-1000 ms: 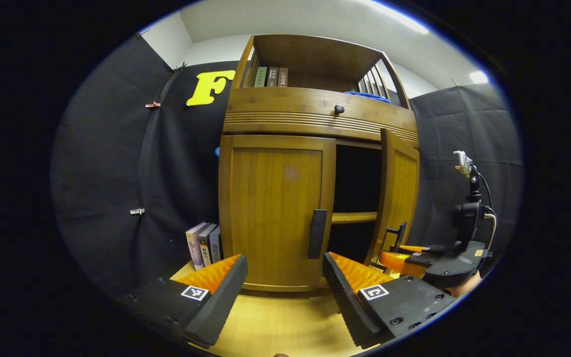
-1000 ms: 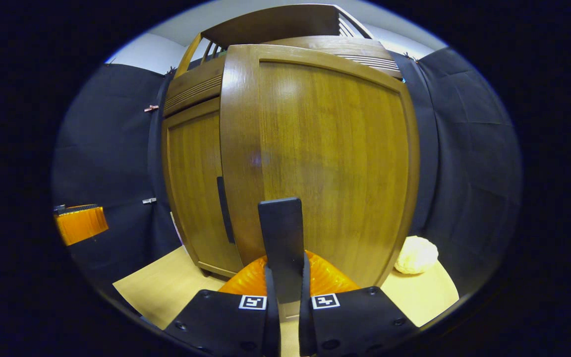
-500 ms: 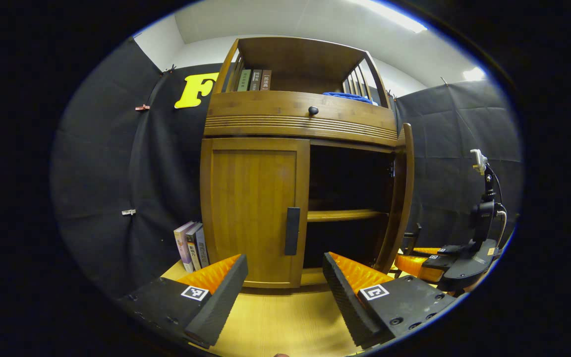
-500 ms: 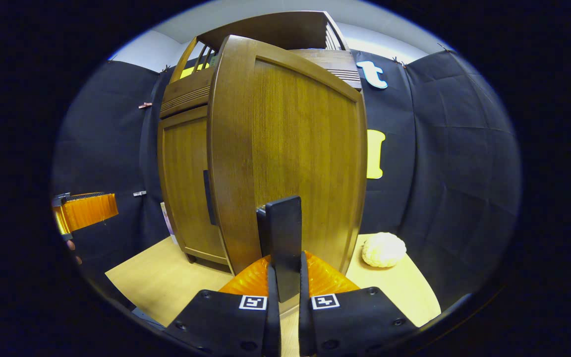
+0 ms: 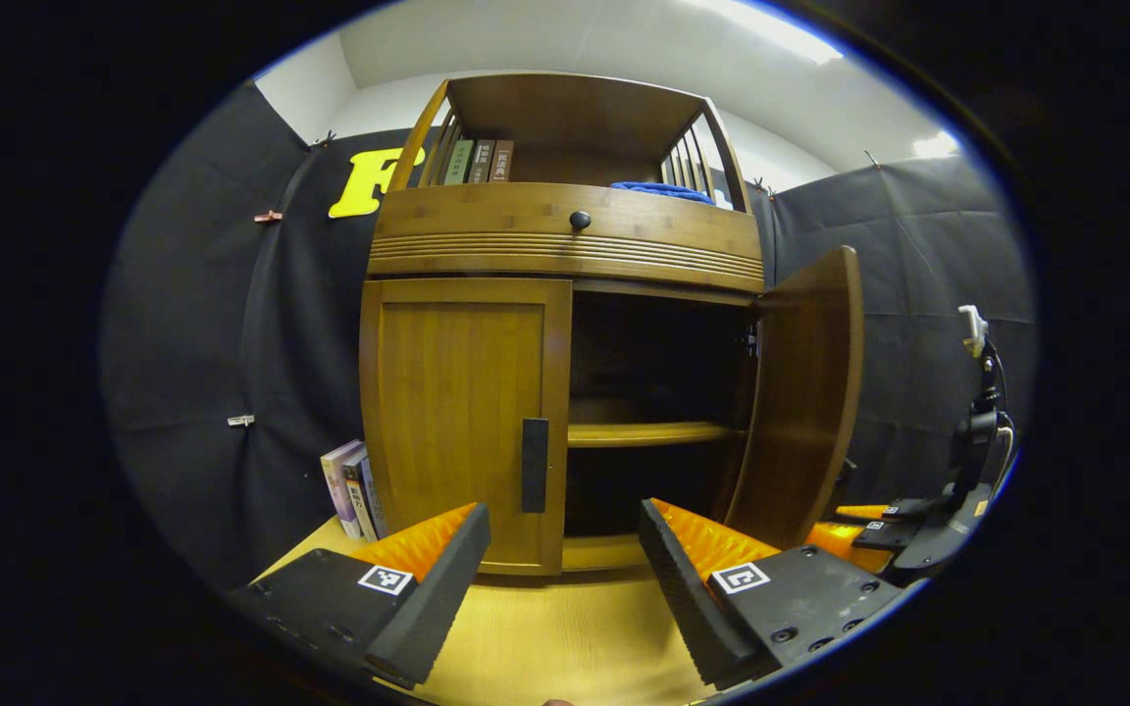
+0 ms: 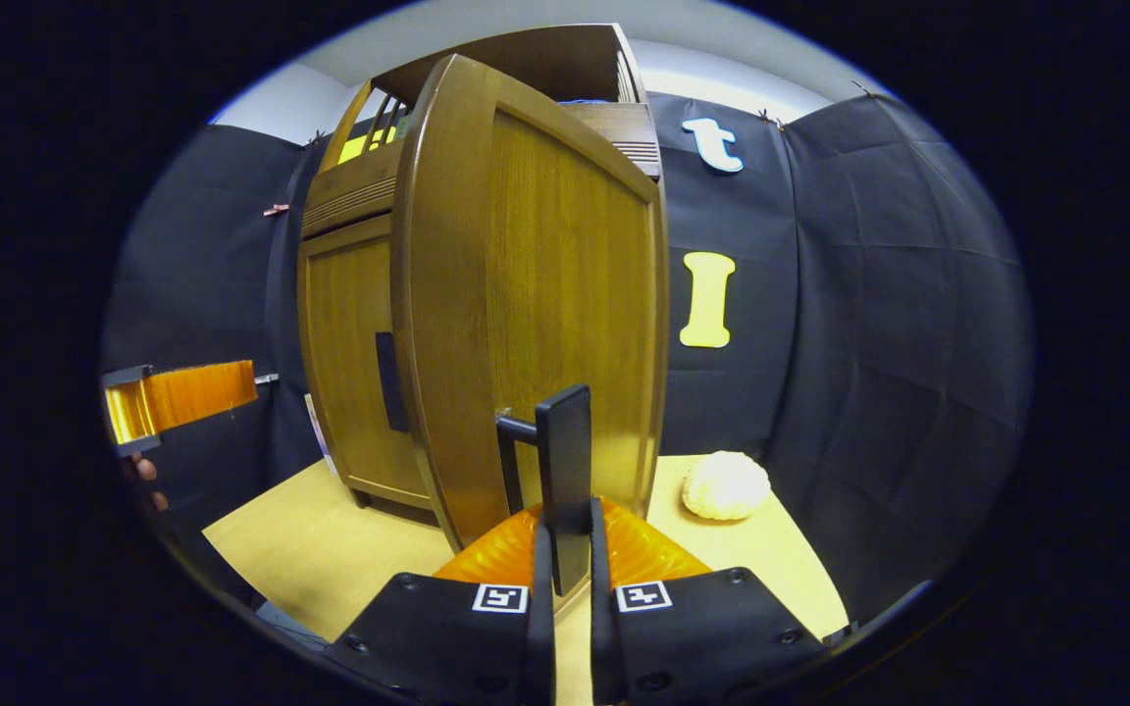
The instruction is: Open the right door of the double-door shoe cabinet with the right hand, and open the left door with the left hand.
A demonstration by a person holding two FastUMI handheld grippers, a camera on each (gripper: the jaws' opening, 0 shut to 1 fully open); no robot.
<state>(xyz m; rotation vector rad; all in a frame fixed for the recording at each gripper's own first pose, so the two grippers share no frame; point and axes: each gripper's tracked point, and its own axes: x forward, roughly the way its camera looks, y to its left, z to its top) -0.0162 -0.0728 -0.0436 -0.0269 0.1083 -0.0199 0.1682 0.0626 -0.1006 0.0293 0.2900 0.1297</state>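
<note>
The right gripper point(image 6: 565, 579) pinches the right door's handle point(image 6: 563, 471) to swing it wide, while the left gripper point(image 5: 565, 569), fingers apart, faces the shut left door's handle point(image 5: 535, 465)

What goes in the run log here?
right claw: shut on right door handle | right door: open | left claw: open | left door: closed

Ceiling lights point(image 5: 771, 25) brighten the booth. The cabinet point(image 5: 565, 324) bows with fisheye distortion; its open inside point(image 5: 658, 363) stays dark.

Right claw point(image 6: 565, 574) fingers pinched together around a thin bar, left claw point(image 5: 565, 549) fingers spread wide, level
</note>
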